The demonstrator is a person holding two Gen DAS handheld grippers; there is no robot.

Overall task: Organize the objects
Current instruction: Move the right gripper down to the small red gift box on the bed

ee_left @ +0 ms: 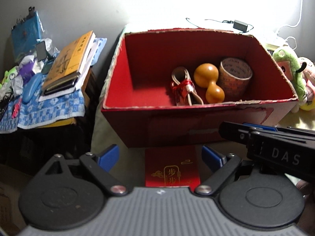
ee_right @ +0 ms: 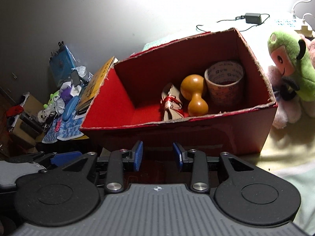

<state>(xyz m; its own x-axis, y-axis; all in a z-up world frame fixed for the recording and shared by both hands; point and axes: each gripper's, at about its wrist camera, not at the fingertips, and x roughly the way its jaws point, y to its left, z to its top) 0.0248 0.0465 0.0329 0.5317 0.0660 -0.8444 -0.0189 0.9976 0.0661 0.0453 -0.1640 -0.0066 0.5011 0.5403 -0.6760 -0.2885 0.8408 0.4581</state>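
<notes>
An open red cardboard box (ee_left: 137, 59) (ee_right: 126, 78) stands on a pale bedsheet. Inside lie a coiled cable tied with red string (ee_left: 185, 87) (ee_right: 172, 103), an orange wooden gourd (ee_left: 208, 83) (ee_right: 194, 97) and a roll of printed tape (ee_left: 235, 76) (ee_right: 224, 80). A red envelope with gold characters (ee_left: 171, 169) lies in front of the box, between my left gripper's (ee_left: 160, 157) open blue fingers. My right gripper (ee_right: 157, 155) is open and empty just before the box's near wall; it also shows in the left wrist view (ee_left: 275, 147).
A green plush toy (ee_left: 291, 68) (ee_right: 291, 59) and pink plush sit right of the box. A cluttered side table with a yellow book (ee_left: 69, 63), a blue case (ee_left: 31, 88) and a checked cloth stands to the left. A charger and cables (ee_right: 253, 17) lie behind the box.
</notes>
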